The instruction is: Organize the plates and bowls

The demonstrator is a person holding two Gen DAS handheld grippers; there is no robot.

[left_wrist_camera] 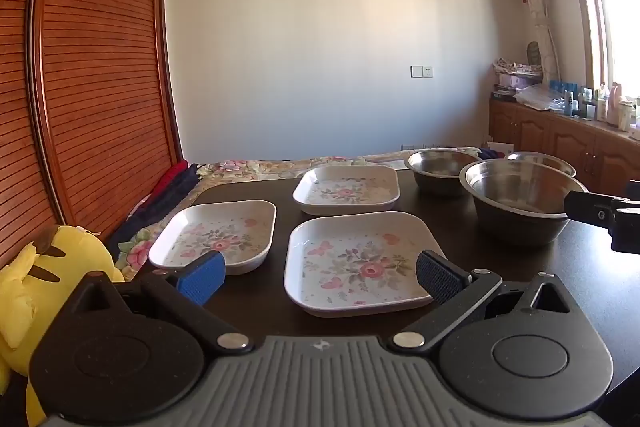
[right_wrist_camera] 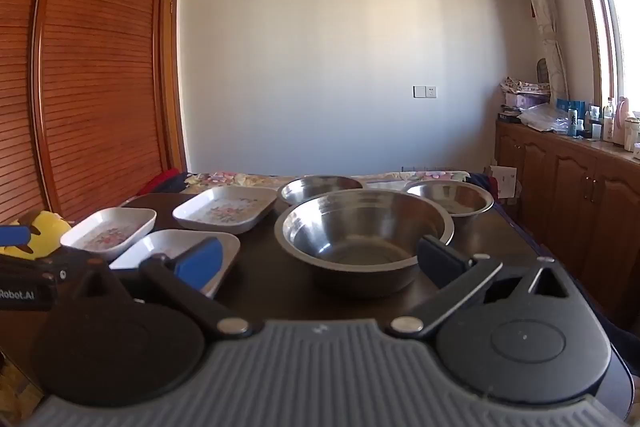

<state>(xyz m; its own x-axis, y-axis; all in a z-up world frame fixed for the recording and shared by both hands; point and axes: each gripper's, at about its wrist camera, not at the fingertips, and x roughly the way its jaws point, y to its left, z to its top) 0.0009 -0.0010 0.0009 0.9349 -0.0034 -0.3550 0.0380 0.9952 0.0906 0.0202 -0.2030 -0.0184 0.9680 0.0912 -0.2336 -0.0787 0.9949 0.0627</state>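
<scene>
A: Nothing grabbed yet? Left gripper point(left_wrist_camera: 320, 273) and right gripper point(right_wrist_camera: 318, 261) both spread, empty.

B: Yep. Plates point(left_wrist_camera: 362, 261) sit table's point(left_wrist_camera: 592, 279) left half, bowls point(right_wrist_camera: 364, 231) right; next, grab a rim.

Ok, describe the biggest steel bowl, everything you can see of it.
The large steel bowl is round, of brushed stainless metal as it looks, with a thin rolled rim, sloping walls and a flat bottom. It is empty and stands upright on the dark wooden table, nearest the right gripper, whose open fingers hover short of it. Two smaller steel bowls stand behind it; whether their rims touch it cannot be told.
</scene>
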